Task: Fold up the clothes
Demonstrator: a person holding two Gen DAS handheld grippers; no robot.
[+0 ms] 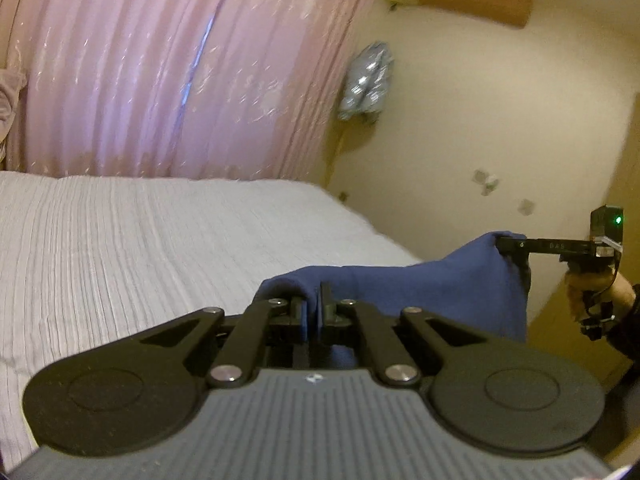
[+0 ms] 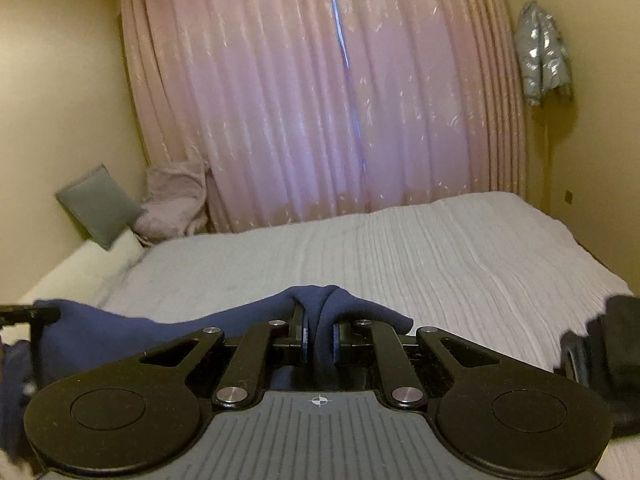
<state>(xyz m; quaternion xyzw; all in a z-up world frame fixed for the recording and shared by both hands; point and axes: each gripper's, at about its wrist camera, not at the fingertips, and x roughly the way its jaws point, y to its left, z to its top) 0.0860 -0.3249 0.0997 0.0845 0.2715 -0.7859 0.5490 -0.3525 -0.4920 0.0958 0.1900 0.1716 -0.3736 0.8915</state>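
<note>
A: What has the left gripper [image 1: 313, 307] got?

B: A bunched fold of the blue cloth [image 1: 432, 292]. Its jaws are pinched nearly together on it, the fabric squeezed between the pads.

A: And the right gripper [image 2: 319, 334]?

B: Same cloth, other end. Its jaws stand narrow, with a thick fold clamped between them and spilling over both sides of the fingers.

A: So where does the cloth sit?

B: Strung between the two. From the left gripper it runs off to the right, up to the right one's tips, then hangs down below them. From the right gripper it sags away to the left, toward the left one's black finger at the edge of view.

A: Is it touching the bed [image 2: 440, 248]?

B: I cannot tell. The bed lies ahead of and below both grippers.

A: Anything else ahead?

B: A pink curtain [image 2: 320, 100] beyond the bed, and a silver jacket [image 2: 540, 56] on the wall to its right. A grey pillow [image 2: 98, 204] leans far left of the right gripper.

A: The person?

B: A hand [image 1: 600, 292] grips the right gripper's handle.
</note>
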